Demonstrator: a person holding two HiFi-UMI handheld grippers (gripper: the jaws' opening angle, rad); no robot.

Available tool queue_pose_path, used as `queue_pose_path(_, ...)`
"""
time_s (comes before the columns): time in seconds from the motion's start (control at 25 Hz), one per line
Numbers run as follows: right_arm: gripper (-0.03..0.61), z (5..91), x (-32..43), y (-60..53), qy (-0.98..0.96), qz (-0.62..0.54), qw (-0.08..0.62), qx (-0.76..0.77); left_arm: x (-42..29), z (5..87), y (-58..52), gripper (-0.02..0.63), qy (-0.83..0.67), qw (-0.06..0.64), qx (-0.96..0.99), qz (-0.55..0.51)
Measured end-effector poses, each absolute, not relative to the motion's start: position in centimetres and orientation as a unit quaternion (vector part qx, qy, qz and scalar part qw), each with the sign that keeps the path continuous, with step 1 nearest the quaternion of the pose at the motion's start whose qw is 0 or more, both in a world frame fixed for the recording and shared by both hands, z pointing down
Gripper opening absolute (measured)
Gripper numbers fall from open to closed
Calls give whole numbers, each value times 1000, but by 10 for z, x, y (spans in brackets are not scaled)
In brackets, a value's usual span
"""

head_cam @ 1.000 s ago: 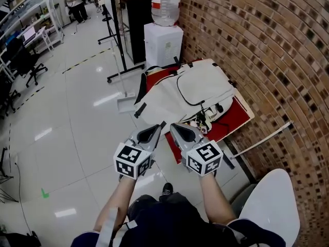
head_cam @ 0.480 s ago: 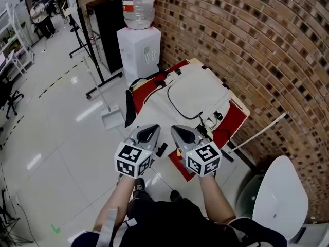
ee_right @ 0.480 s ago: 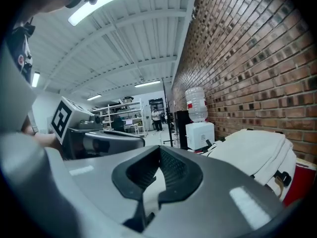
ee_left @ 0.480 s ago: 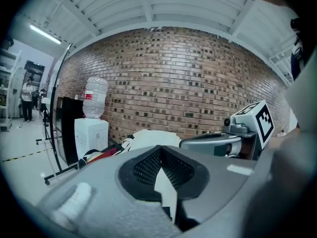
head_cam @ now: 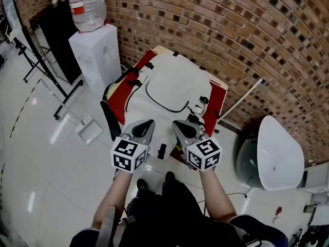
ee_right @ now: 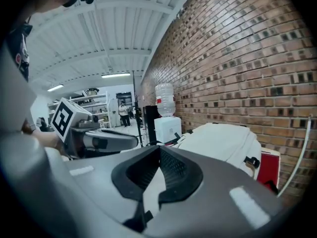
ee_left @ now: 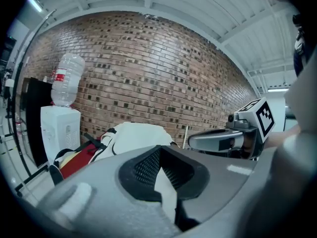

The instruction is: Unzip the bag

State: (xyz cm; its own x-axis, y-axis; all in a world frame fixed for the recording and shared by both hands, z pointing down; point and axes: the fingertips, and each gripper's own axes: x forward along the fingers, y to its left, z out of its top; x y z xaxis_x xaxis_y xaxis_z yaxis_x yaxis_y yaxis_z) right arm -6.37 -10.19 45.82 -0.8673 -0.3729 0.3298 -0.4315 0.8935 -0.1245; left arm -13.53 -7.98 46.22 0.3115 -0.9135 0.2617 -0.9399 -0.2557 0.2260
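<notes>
A cream backpack (head_cam: pixel 172 84) lies flat on a low red table (head_cam: pixel 212 112) against the brick wall; its dark zipper line curves across the front. A cluster of dark pulls and straps (head_cam: pixel 197 118) sits at its near right corner. My left gripper (head_cam: pixel 146 125) and right gripper (head_cam: pixel 180 125) hover side by side just short of the bag's near edge, both shut and empty. The left gripper view shows its jaws (ee_left: pixel 159 148) closed, the backpack (ee_left: pixel 134 136) beyond. In the right gripper view the jaws (ee_right: pixel 159 148) are closed too, the backpack (ee_right: pixel 224 141) ahead right.
A water dispenser (head_cam: pixel 96 53) with a bottle stands left of the table. A dustpan (head_cam: pixel 88 129) lies on the floor at the left. A white chair (head_cam: pixel 280 152) and a grey bin (head_cam: pixel 247 163) stand at the right. A pale stick (head_cam: pixel 241 100) leans on the wall.
Both grippers have come forward and lower, closer to the bag's near edge, still shut. The view has swung so the bag lies straight ahead against the wall.
</notes>
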Motion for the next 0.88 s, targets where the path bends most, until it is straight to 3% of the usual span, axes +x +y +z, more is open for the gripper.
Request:
queue_pose_path(0.68,6,552,-1,-238,-902,141,226,338,-99,512,-159,2,-496,200,835,131)
queue_pose_path(0.76,118,564,-5,-245,-899,142,244,336,-102,517,-167,0,-489,200,837,144)
queue_pose_path(0.88,118,581,-12,-249,-890,128,277,338,-107,528,-174,0,-471,205,843,158)
